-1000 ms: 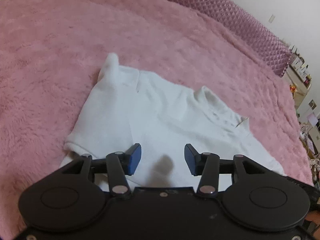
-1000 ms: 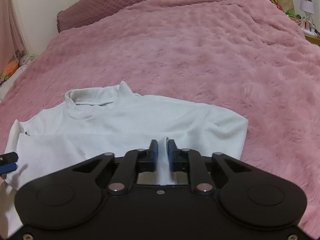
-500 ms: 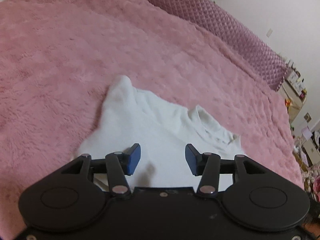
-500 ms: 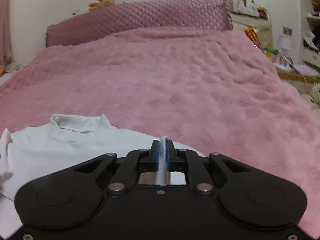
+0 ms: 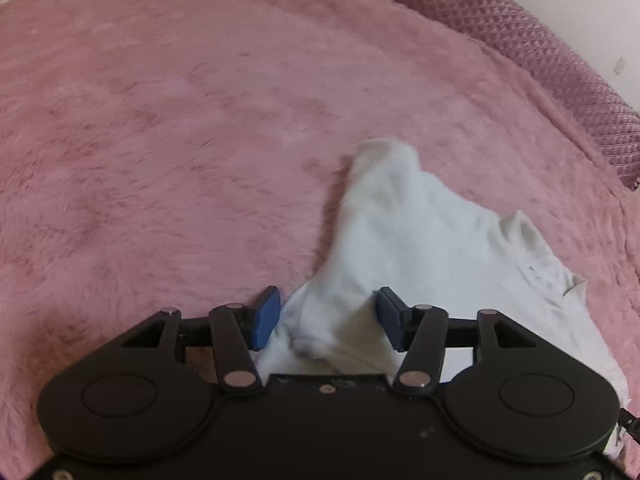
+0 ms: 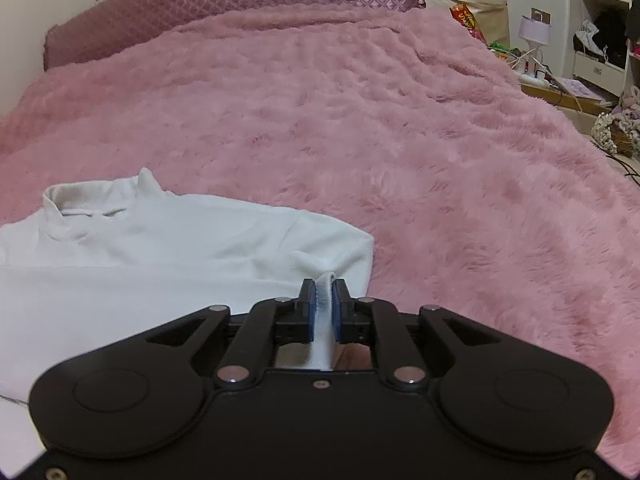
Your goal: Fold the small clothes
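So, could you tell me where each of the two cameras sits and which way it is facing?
Left wrist: on the left gripper, looking down along its open blue fingers at the white top on the pink blanket.
Right wrist: on the right gripper, shut on a fold of the top, facing the headboard.
Shared: top, blanket, headboard.

It was a home bedroom: a bed under a fluffy pink blanket (image 6: 400, 128) filled the frame, a quilted mauve headboard (image 6: 224, 4) ran along the top, and a cluttered bedside table (image 6: 560, 88) with a small lamp (image 6: 534, 34) stood upper right.
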{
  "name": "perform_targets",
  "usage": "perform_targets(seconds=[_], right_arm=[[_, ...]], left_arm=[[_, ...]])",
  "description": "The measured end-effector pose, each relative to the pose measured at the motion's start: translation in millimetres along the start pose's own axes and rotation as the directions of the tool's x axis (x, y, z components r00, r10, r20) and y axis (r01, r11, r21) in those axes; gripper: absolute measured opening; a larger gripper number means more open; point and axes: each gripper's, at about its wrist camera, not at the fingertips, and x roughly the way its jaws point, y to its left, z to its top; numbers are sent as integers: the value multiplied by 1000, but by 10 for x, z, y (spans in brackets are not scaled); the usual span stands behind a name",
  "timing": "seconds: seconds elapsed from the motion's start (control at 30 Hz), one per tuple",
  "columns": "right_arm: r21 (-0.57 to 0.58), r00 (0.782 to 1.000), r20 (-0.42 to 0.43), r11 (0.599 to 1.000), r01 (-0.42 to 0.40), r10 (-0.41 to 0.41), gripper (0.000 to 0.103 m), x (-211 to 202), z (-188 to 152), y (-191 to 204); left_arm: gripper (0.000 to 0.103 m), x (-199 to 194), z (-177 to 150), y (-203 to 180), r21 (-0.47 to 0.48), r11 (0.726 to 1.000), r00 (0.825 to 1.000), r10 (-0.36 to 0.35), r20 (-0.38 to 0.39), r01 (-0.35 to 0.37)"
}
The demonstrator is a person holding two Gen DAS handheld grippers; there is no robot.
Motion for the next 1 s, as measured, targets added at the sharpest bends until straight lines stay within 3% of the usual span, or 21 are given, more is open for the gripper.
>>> perform_targets(seconds=[0.07, 0.13, 0.23, 0.3, 0.37, 0.43, 0.47, 0.53, 0.57, 0.63, 0.7, 0.87, 1.0], right_arm=[[-3, 1000, 3, 1000, 25, -25, 13, -30, -5, 23], [-1, 997, 43, 998, 71, -70, 32, -108, -2, 45], [-12, 990, 117, 997, 76, -74, 32, -260, 37, 140], [-41, 985, 169, 999, 33, -26, 32, -368, 78, 282], [-68, 974, 216, 996, -62, 76, 32, -465, 149, 481], [-95, 955, 234, 982, -166, 184, 32, -499, 214, 686], [-117, 936, 224, 961, -252, 273, 32, -484, 264, 822], [-161, 876, 181, 892, -422, 447, 32, -401, 359, 1082], [-196, 827, 150, 836, -512, 542, 32, -337, 413, 1241], [-256, 746, 83, 737, -625, 661, 32, -178, 501, 1519], [-290, 686, -15, 653, -699, 727, 32, 42, 581, 1790], [-359, 593, -219, 501, -788, 775, 32, 438, 622, 2299], [-418, 574, -285, 439, -795, 768, 32, 538, 590, 2540]], left_arm=[[56, -35, 20, 14, -15, 1000, 1000, -11, 4, 11], [55, -123, 57, -5, -27, 999, 999, -27, 37, 28], [56, -302, 145, -68, -17, 990, 981, -136, 135, 140], [57, -329, 200, -125, 5, 977, 964, -213, 157, 215], [57, -217, 250, -153, -7, 958, 953, -285, 104, 287], [57, -62, 265, -162, -27, 955, 954, -296, 40, 297], [57, -10, 261, -161, -28, 961, 961, -274, 21, 275], [57, 65, 236, -120, -29, 967, 968, -252, -2, 252], [57, 86, 229, -75, -36, 969, 969, -246, -4, 246], [57, 108, 208, -20, -42, 970, 971, -238, -10, 238], [57, 130, 225, 33, -39, 976, 976, -217, -7, 216], [57, 132, 185, 175, -69, 969, 971, -240, -11, 239], [58, 98, 156, 183, -73, 966, 968, -250, -8, 249]])
